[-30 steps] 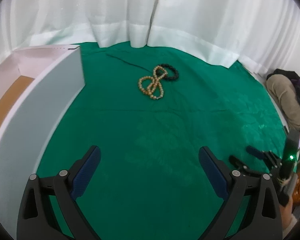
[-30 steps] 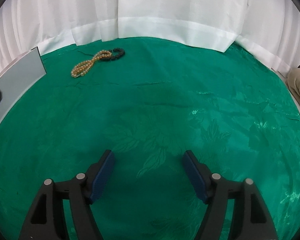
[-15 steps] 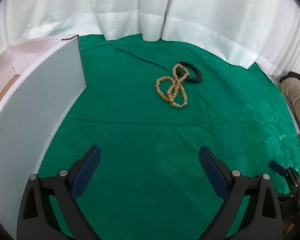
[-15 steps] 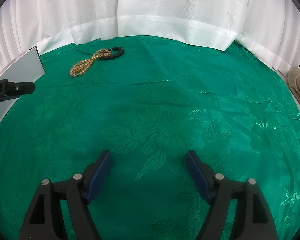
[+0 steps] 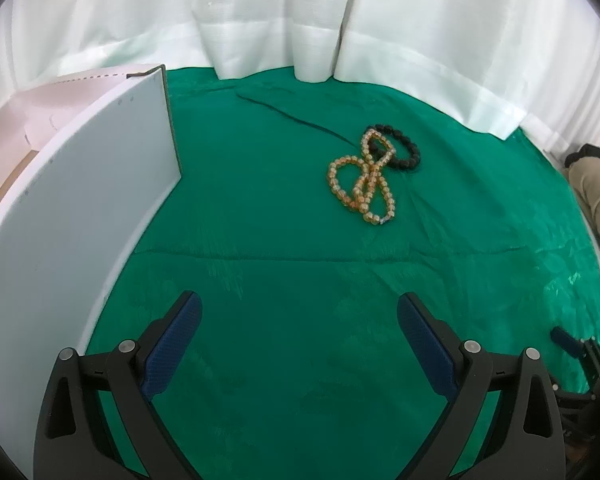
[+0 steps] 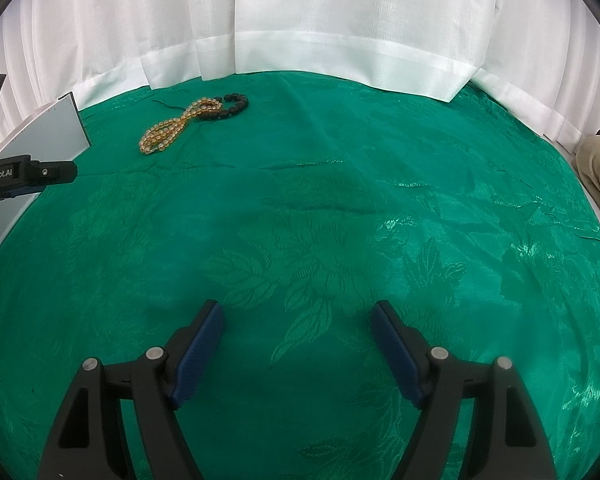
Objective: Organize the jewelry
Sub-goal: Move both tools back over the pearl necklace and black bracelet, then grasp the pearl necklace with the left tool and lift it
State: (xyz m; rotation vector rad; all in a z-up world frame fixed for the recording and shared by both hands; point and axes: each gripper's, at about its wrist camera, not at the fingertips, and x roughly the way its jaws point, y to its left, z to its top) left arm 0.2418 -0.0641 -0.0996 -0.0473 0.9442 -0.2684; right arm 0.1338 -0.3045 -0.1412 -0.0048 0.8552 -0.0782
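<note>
On the green brocade-covered worktop point(image 5: 300, 240), tangled amber bead strand point(image 5: 362, 184) and black bead bracelet point(image 5: 400, 152) are judged limp, slippery; a loop is best pinched. Both jaws are spread, empty.

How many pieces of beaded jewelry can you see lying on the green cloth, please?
2. The amber bead strand lies twisted in loops mid-cloth; the black bead bracelet lies just behind it, under the strand's far loop. The inside of the white box is mostly hidden, so more could be there.
</note>
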